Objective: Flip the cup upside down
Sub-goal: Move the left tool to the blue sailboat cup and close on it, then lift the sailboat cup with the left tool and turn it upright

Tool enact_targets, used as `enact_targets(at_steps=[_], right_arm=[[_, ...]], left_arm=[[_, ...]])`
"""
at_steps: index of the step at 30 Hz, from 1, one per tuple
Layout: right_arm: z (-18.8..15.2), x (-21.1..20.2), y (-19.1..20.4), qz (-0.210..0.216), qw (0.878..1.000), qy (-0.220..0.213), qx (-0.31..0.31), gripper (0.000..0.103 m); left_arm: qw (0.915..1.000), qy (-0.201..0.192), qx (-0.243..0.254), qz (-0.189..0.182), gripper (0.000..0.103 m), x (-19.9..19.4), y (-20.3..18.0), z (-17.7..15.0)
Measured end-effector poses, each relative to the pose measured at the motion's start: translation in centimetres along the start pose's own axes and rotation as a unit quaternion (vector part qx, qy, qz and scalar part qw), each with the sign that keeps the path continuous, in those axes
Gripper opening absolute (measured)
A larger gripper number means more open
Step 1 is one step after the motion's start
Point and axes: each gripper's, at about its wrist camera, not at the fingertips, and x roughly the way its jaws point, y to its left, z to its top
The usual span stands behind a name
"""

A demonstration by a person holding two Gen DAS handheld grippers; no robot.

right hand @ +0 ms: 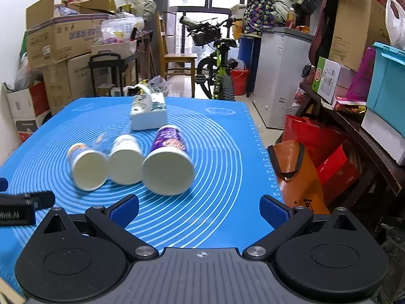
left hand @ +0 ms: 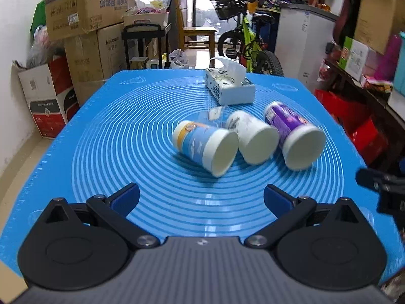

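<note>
Three paper cups lie on their sides on the blue mat (left hand: 106, 152), mouths toward me: a blue-and-orange cup (left hand: 205, 147), a white cup (left hand: 253, 139) and a purple cup (left hand: 293, 136). In the right wrist view they are the blue cup (right hand: 86, 164), the white cup (right hand: 125, 158) and the purple cup (right hand: 168, 162). My left gripper (left hand: 201, 200) is open and empty, short of the blue cup. My right gripper (right hand: 200, 211) is open and empty, just short of the purple cup.
A tissue box (left hand: 229, 87) stands on the mat behind the cups, also in the right wrist view (right hand: 149, 114). Clear plastic wrap (left hand: 215, 114) lies behind the cups. The mat's right edge (right hand: 263, 152) drops to bags on the floor. Boxes, a chair and a bicycle stand beyond.
</note>
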Motion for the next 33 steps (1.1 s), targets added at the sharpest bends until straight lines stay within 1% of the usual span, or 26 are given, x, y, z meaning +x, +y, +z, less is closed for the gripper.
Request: enact_targets(at_steps=[4,8,10,16,21,24,25,27,28,29,33], right_arm=[[0.7,1.9,-0.8,-0.007,1.0,-0.002,0.01,0.101],[1.1,3.7,-1.6,-0.01,1.0,-0.002,0.021,0.101],[1.2,4.5,-2.0,-0.011,1.0,-0.001,0.024,0.101],[1.0,6.4,-2.5,-0.011,1.0,0.003,0.028,0.101],[0.9,7.5,-2.6,-0.008,1.0,0.009,0.027,0.101],[0.7,8.0,-2.6,-0.008,1.0,0.012,0.026,0.101],[0.6,7.9,-2.6,-0.008,1.0,0.012,0.027,0.101],[0.6,7.9,-2.7,-0.009,0.999,0.013,0.028,0.101],[0.6,7.9,-2.7,-0.009,0.999,0.013,0.028,0.101],[0.6,7.9,-2.6,-0.009,0.999,0.013,0.029,0.101],[0.6,7.8,-2.5,-0.008,1.0,0.012,0.028,0.101]], left_arm=[[0.999,0.004,-0.045,0.004,0.103,2.5,0.4,1.8],[0.9947,0.018,-0.101,0.005,0.103,5.3,1.2,3.7],[0.9927,0.023,-0.118,0.007,0.103,6.3,1.3,4.4],[0.9888,0.047,-0.14,0.024,0.103,9.4,1.1,5.8],[0.9832,0.081,-0.162,0.021,0.102,11.5,1.7,6.2],[0.9813,0.102,-0.163,0.007,0.096,12.4,1.8,6.2],[0.9805,0.108,-0.164,0.005,0.09,12.6,1.9,6.2],[0.9787,0.119,-0.167,-0.006,0.088,12.8,2.1,6.1],[0.9777,0.121,-0.171,-0.014,0.086,12.7,2.2,6.0],[0.9772,0.122,-0.173,-0.017,0.078,12.6,2.3,6.0],[0.9791,0.122,-0.161,-0.024,0.077,11.7,2.5,5.9]])
